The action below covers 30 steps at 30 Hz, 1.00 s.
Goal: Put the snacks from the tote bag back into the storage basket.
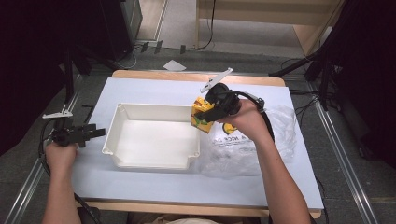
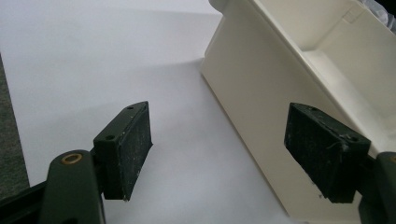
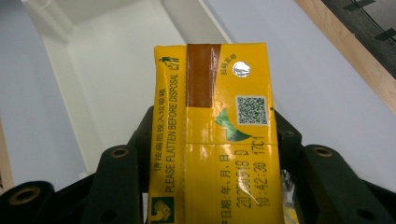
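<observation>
White table (image 1: pixel 154 88), right tongs (image 1: pixel 204 116) gripping yellow carton (image 1: pixel 201 119) over tray (image 1: pixel 154 140)

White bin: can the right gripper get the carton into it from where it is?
Probably yes. The right gripper holds the yellow carton at the white bin's right rim, above it; the bin is open-topped and nothing stands between.

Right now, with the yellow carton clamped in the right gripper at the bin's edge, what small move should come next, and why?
Probably carry the yellow carton a little further over the white bin and lower it inside. The right gripper holds it at the bin's right rim, above the table, and the bin's floor lies bare.
</observation>
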{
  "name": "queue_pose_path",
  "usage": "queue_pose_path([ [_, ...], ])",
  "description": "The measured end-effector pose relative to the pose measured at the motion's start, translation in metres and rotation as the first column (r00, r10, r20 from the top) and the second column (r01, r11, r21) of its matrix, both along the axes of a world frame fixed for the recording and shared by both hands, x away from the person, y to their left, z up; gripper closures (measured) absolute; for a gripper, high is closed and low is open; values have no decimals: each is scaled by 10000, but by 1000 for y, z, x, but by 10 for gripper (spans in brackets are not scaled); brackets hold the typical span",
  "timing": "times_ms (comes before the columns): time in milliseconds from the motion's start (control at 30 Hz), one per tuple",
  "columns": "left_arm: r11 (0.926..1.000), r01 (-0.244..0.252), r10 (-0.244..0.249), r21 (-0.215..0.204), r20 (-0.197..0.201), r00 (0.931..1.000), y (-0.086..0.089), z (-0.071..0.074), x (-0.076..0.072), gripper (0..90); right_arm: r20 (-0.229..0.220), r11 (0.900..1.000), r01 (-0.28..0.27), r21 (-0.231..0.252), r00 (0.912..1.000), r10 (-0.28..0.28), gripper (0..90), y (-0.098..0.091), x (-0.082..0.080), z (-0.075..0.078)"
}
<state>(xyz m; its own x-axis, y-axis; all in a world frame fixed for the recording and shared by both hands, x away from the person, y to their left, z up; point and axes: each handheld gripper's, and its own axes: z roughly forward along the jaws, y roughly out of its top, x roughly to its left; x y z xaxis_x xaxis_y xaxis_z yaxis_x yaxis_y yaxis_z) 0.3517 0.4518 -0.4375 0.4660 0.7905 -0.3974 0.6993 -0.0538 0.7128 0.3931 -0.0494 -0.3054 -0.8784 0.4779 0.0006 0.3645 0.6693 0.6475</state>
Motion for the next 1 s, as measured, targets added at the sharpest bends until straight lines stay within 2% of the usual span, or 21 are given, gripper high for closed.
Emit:
queue_pose_path([
  [400, 10000, -43, 43, -59, 57, 10000, 1, 1, -3, 243, -77, 9994, -332, 59, 9994, 333, 523, 16, 3, -4],
  [633, 10000, -63, 64, -45, 57, 10000, 2, 0, -5, 243, 201, 9984, -562, 30, 9982, 562, 523, 25, -1, -2],
  [1000, 9998, -179, 179, -79, 67, 9998, 5, 0, -8, 243, 108, 9962, -872, 53, 9961, 871, 523, 40, -1, -5],
])
